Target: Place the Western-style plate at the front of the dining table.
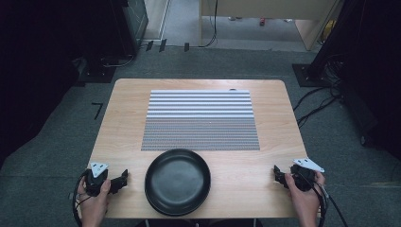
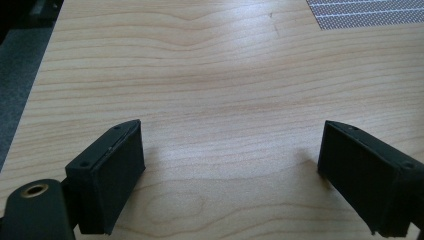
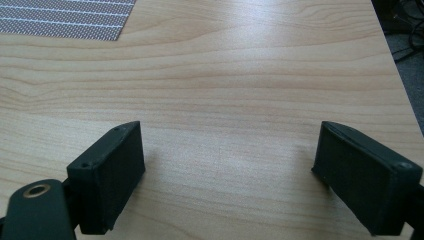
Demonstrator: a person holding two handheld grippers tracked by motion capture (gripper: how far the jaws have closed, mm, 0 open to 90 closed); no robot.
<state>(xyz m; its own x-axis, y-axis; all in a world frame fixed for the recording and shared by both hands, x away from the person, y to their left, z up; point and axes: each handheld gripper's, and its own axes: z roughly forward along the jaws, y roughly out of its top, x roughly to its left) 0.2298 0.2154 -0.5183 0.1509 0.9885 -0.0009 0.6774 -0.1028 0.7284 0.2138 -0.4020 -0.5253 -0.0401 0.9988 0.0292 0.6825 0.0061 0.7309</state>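
At the frame's lower corners, the left gripper (image 1: 118,181) and right gripper (image 1: 280,177) rest spread wide and empty, apparently parked flanking the round black plate (image 1: 177,181) below the striped woven placemat (image 1: 200,120).

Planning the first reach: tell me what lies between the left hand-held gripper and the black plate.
Bare wood. In the high view, the left hand-held gripper and the black plate have only a strip of table between them.

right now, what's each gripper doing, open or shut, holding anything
Left gripper: open, nothing between its jaws, low over the bare table.
Right gripper: open, holding nothing, also over bare wood.
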